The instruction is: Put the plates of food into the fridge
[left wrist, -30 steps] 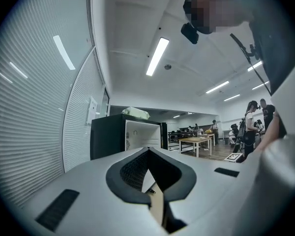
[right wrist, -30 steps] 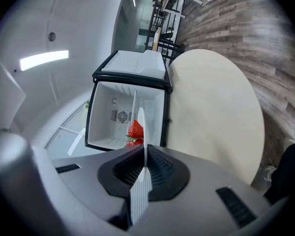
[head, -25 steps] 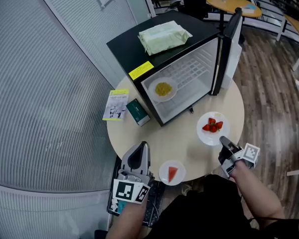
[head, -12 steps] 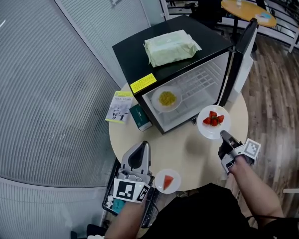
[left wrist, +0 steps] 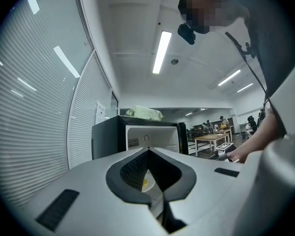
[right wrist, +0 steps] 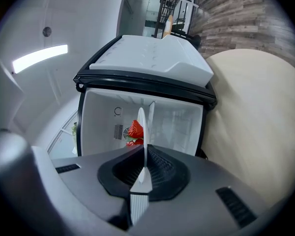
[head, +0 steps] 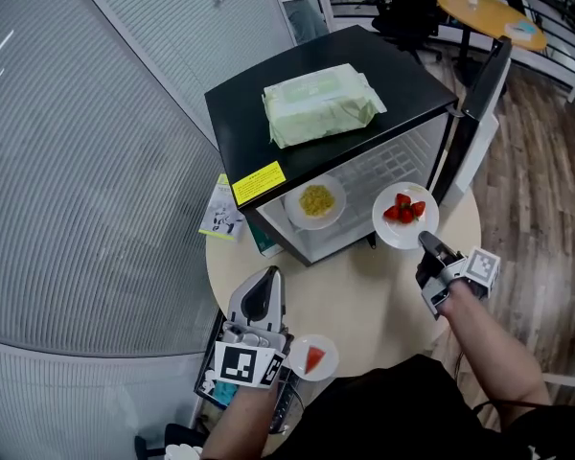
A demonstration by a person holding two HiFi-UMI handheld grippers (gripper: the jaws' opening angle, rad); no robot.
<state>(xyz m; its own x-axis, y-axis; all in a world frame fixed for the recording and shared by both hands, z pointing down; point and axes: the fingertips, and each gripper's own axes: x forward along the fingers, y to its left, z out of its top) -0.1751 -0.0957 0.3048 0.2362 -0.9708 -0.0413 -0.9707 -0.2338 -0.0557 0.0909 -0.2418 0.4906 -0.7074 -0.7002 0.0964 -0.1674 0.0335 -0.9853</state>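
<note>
White round plate [head: 401, 235] carrying red strawberries [head: 405, 210].

White strawberry plate [head: 404, 216] at open fridge [head: 240, 118], yellow-food plate [head: 315, 202] inside (watermelon plate [head: 312, 357] outside)

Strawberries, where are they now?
In the head view's right half, the strawberries sit on a white plate pinched by the right gripper, just in front of the open fridge.

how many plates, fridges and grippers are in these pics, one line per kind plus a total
plates: 3 (yellow-food plate, strawberry plate, watermelon plate)
fridge: 1
grippers: 2 (left gripper, right gripper)
total: 6
</note>
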